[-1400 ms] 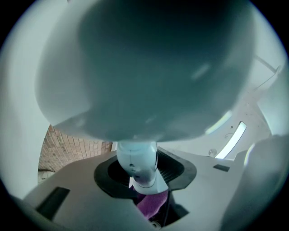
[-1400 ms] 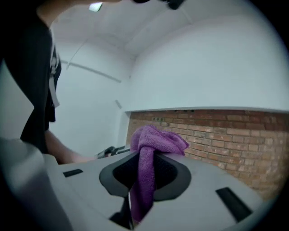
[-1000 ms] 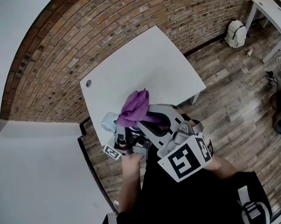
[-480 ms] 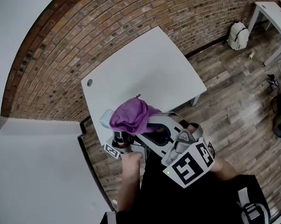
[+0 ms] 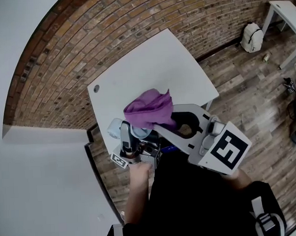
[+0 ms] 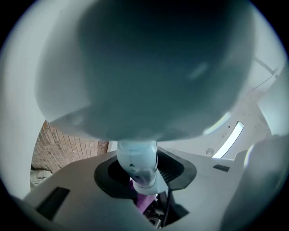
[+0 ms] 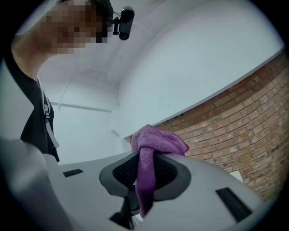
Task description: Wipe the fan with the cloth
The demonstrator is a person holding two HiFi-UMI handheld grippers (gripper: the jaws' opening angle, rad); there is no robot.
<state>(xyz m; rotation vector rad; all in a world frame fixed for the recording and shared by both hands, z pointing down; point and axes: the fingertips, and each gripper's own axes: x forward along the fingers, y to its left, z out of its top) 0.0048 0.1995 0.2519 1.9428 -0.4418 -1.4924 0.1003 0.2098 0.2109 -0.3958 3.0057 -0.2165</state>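
Purple cloth (image 7: 156, 140) is pinched in your right gripper (image 7: 144, 175), bunched above the jaws with a loose tail hanging below them. Your left gripper (image 6: 141, 178) is clamped on the stem of the fan (image 6: 144, 72) and tilted upward, so the rounded head fills that gripper's view. You hold both in the air over the near edge of the white counter (image 5: 150, 66). From the head view the cloth sits just beside the fan head; contact cannot be told.

For a good wipe, you probably want to press the bunched part flat on the head, not the tail, and sweep round the curve while the left gripper keeps the stem steady. Turning the fan should bring its hidden sides to the cloth. The left jaws cover part of the stem, so that patch likely needs a regrip.

Nothing lies on the counter to hinder you. A backpack (image 5: 252, 35) and a second table (image 5: 285, 9) stand well apart on the wood floor (image 5: 245, 91).
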